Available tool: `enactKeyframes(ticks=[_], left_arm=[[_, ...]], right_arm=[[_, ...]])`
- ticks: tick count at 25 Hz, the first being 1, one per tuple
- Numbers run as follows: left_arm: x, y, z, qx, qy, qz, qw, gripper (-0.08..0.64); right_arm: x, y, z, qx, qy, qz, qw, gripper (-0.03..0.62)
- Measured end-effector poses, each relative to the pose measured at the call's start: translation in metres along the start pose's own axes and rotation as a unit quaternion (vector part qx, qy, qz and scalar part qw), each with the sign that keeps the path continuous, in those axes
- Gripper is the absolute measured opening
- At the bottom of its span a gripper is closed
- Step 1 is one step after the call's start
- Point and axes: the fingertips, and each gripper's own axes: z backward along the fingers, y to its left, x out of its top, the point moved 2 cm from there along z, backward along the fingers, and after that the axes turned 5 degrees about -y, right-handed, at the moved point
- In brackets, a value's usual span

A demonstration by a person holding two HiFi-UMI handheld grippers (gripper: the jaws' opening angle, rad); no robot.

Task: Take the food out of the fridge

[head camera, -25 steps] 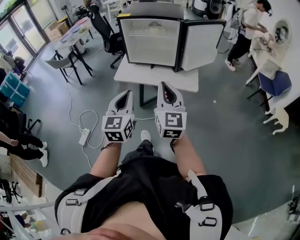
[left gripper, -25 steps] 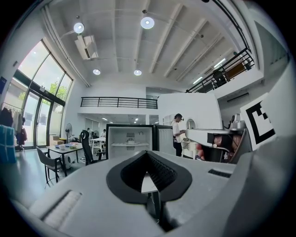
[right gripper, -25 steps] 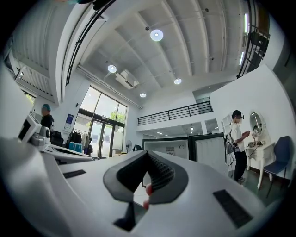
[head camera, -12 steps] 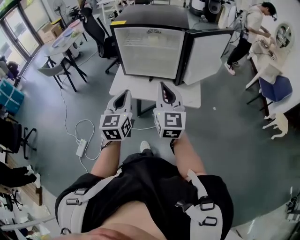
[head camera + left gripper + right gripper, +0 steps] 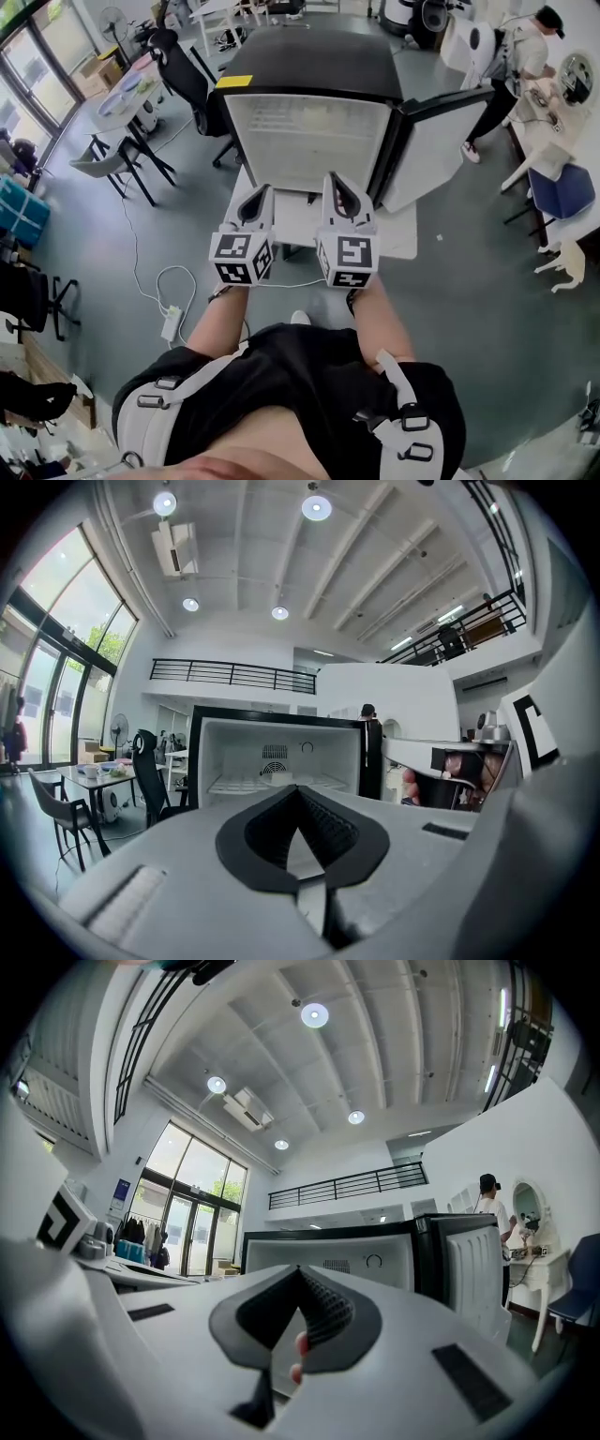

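Observation:
A small black fridge stands on a white table, its door swung open to the right. In the left gripper view the white inside shows a wire shelf with a small pale item on it; what it is I cannot tell. My left gripper and right gripper are held side by side in front of the fridge, short of its opening. Both are shut and hold nothing. The tips meet in the left gripper view and in the right gripper view.
Left of the fridge are a black office chair and a round table with chairs. A power strip and cable lie on the floor at the left. A person stands at the back right near a blue chair.
The fridge has grown larger and nearer in the head view as I walked toward it. Both shut grippers moved forward with me, and now reach over the table's front edge.

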Motion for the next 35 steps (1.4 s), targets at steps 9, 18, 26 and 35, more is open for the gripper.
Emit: enactKeyframes(ticks=[9, 18, 26, 35], left_arm=[[0.004, 0.0, -0.056, -0.014, 0.006, -0.067, 0.9976, -0.002], [-0.008, -0.009, -0.109, -0.041, 0.045, -0.263, 0.9629, 0.009], [-0.026, -0.016, -0.155, -0.104, 0.103, -0.431, 0.8905, 0.129], [-0.053, -0.004, -0.203, -0.14, 0.166, -0.551, 0.8055, 0.129]], right_arm=[[-0.013, -0.037, -0.036, -0.001, 0.015, -0.005, 1.0, 0.008], [-0.021, -0.07, -0.042, -0.003, 0.022, -0.001, 1.0, 0.008], [-0.028, -0.091, -0.04, -0.004, 0.037, 0.004, 0.999, 0.008], [-0.037, -0.101, -0.031, -0.005, 0.055, 0.018, 0.998, 0.008]])
